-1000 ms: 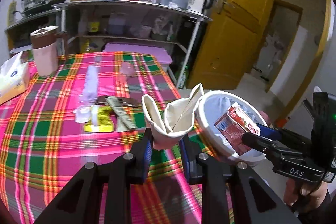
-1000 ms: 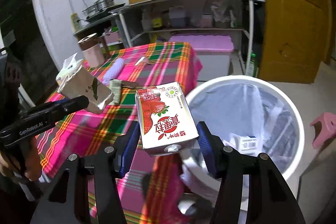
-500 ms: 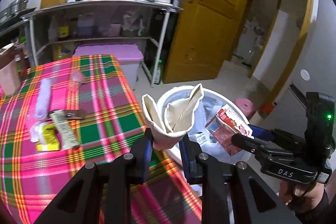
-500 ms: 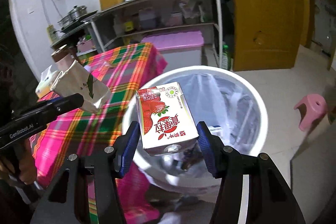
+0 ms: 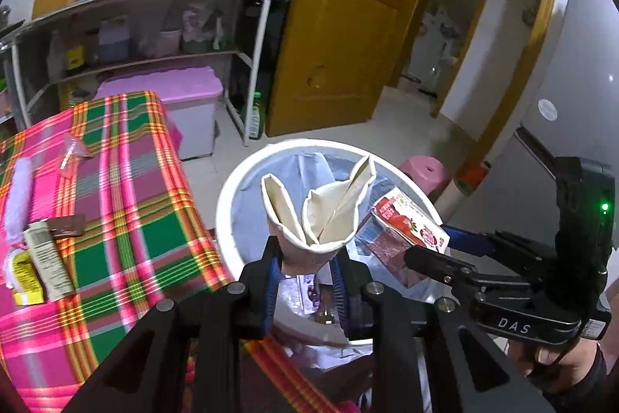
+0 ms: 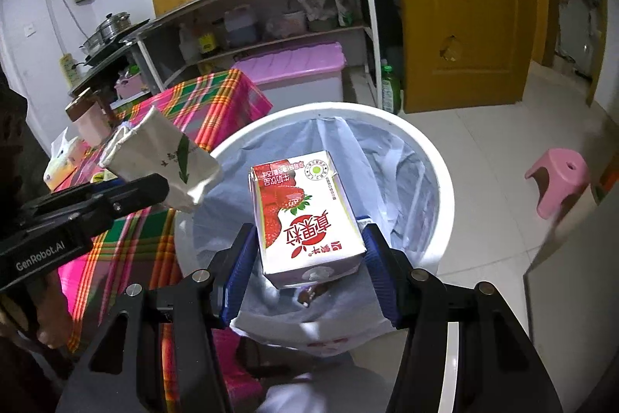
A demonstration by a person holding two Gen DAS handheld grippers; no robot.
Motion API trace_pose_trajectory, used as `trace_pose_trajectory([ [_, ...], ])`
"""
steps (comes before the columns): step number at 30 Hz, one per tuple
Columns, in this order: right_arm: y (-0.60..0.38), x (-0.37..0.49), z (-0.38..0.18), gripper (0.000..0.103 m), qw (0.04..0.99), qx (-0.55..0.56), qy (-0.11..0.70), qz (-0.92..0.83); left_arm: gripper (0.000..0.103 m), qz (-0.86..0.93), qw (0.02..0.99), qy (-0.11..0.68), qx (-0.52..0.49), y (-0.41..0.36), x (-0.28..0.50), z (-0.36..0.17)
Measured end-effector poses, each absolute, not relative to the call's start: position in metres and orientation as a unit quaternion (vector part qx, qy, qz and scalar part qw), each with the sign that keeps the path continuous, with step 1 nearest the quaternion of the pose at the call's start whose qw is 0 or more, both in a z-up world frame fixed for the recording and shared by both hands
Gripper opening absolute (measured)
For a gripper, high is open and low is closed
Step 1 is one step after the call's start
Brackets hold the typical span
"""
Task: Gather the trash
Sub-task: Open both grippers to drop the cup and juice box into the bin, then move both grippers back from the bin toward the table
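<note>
My left gripper (image 5: pixel 305 268) is shut on a crushed white paper cup (image 5: pixel 315 215), which hangs over the white trash bin (image 5: pixel 226 196) lined with a clear bag. In the right wrist view the same cup (image 6: pixel 162 157) shows at the bin's left rim. My right gripper (image 6: pixel 307 254) is shut on a strawberry milk carton (image 6: pixel 303 211), held above the open bin (image 6: pixel 441 180). The left wrist view shows that carton (image 5: pixel 402 231) over the bin's right side. Some trash lies at the bin's bottom.
The plaid-covered table (image 5: pixel 127 219) stands left of the bin with wrappers (image 5: pixel 42 258) and a plastic scrap (image 5: pixel 71 149) on it. A metal shelf (image 5: pixel 154 26), a pink-lidded box (image 5: pixel 174 91), a yellow door (image 5: pixel 348 26) and a pink stool (image 6: pixel 557 177) surround the bin.
Both grippers swung right, away from the table, and now hang over the bin's mouth. The cup and the carton stay gripped as before.
</note>
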State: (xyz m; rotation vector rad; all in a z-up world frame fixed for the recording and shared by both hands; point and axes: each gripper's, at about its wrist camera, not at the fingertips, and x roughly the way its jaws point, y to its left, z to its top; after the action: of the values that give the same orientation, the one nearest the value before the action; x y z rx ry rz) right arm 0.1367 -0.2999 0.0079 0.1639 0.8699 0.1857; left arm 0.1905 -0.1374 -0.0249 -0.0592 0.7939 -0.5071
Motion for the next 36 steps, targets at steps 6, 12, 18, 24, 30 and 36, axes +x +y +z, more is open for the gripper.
trace_pose_trajectory([
  [6,-0.304,0.141,0.004,0.057,0.895,0.079,0.431,0.083,0.029,-0.258,0.881,0.396,-0.025,-0.148,0.199,-0.033],
  [12,-0.303,0.143,0.004,0.057,0.896,0.076,0.431,0.079,0.03,-0.264,0.876,0.402,-0.025,-0.152,0.202,-0.035],
  [18,-0.303,0.139,0.007,0.057,0.9,0.074,0.423,0.078,0.03,-0.264,0.877,0.4,-0.027,-0.151,0.2,-0.033],
  [24,-0.3,0.133,0.018,0.057,0.905,0.073,0.411,0.081,0.03,-0.259,0.882,0.392,-0.043,-0.139,0.195,-0.026],
  [30,-0.29,0.124,0.029,0.057,0.91,0.069,0.398,0.096,0.03,-0.245,0.891,0.38,-0.05,-0.123,0.181,-0.017],
  [36,-0.276,0.117,0.036,0.057,0.911,0.062,0.392,0.112,0.03,-0.229,0.899,0.368,-0.056,-0.107,0.166,-0.01],
])
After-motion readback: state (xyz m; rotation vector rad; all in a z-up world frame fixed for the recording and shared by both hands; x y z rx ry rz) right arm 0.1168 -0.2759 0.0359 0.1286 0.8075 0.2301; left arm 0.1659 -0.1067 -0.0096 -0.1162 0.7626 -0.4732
